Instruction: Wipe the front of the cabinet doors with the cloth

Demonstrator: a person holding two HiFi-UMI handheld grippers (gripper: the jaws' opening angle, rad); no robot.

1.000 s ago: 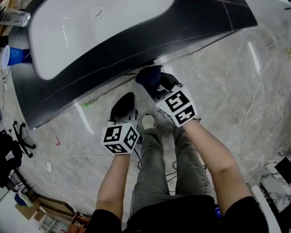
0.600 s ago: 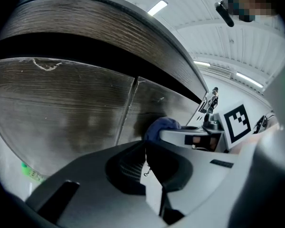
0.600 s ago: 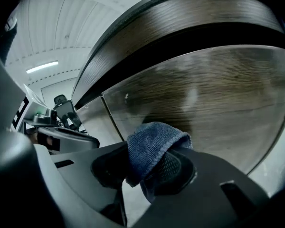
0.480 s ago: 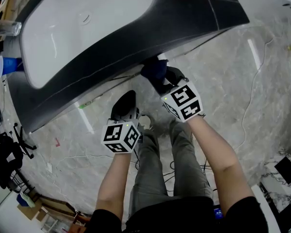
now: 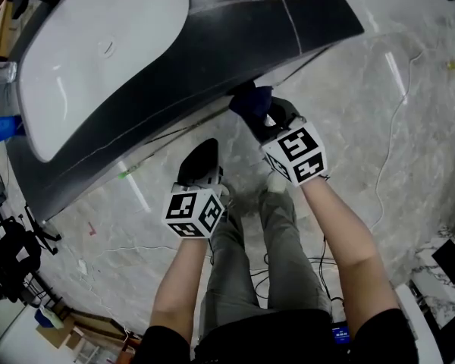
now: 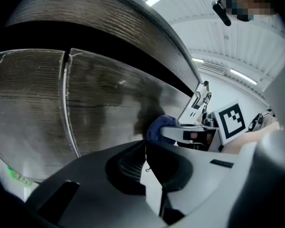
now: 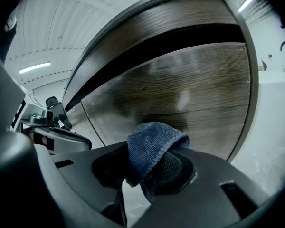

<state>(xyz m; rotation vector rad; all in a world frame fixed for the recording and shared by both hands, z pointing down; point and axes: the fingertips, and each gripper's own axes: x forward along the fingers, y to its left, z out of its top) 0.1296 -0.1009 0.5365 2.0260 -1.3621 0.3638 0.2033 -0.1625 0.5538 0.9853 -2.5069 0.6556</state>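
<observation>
Pale veined floor (image 5: pixel 409 165) underfoot, beneath a dark countertop (image 5: pixel 235 44) with a white sink basin (image 5: pixel 98 59) set in it. Below the overhang, wood-grain cabinet doors (image 7: pixel 180 94), parted by a thin vertical seam (image 6: pixel 66 103). Clamped between the jaws of the right gripper (image 7: pixel 142 172): a folded blue cloth (image 7: pixel 149 146), bulging out above the pads and held up close to the door front, just under the countertop's edge; touching the wood or not, impossible to tell. Lower and further left, the left gripper (image 6: pixel 145 163), jaws pressed together on nothing, aimed at the same doors. Beyond it, seen from the left gripper view, the cloth again, beside its dim reflection in the door. Thin white cable (image 5: pixel 398 127) trailing across the floor to the right.
</observation>
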